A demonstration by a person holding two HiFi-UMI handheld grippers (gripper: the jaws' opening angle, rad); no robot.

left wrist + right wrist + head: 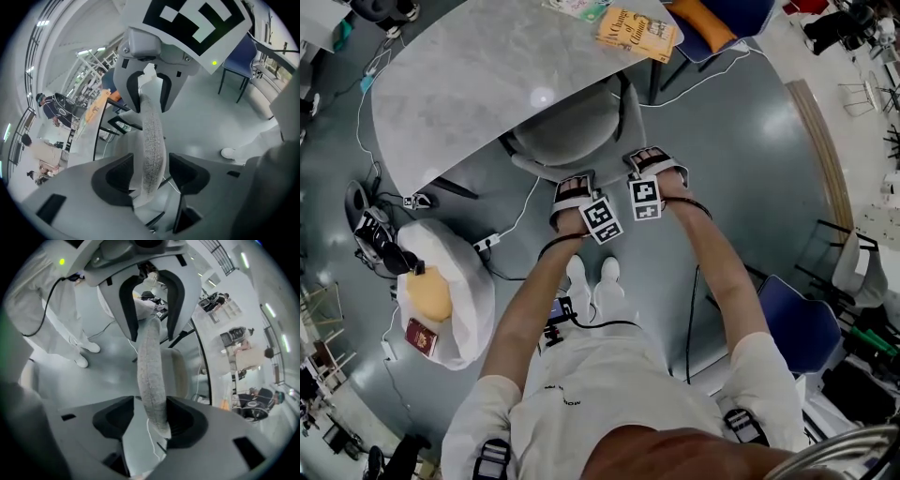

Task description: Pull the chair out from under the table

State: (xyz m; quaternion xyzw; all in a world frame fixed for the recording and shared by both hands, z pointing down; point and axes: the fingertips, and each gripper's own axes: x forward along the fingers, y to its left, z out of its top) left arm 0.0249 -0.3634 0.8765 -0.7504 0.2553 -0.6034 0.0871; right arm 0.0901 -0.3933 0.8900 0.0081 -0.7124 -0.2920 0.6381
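A grey upholstered chair (pixel 567 136) stands tucked under the pale marble-look table (pixel 478 84), with its back toward me. Both grippers point down at the top edge of the backrest, side by side. My left gripper (pixel 572 192) (pixel 151 171) straddles the backrest's edge (pixel 152 136), with a gap showing at each pad, so it is open. My right gripper (pixel 654 167) (pixel 152 420) also has the edge (pixel 151 362) between its jaws. That edge lies against one pad, and a slit of floor shows at the other.
A yellow book (pixel 636 33) lies on the table's far side. A white bag (pixel 450 300) and cables sit on the floor to the left. One blue chair (pixel 797 323) stands at the right, another with an orange cushion (pixel 712 19) beyond the table. My feet (pixel 592 281) are just behind the chair.
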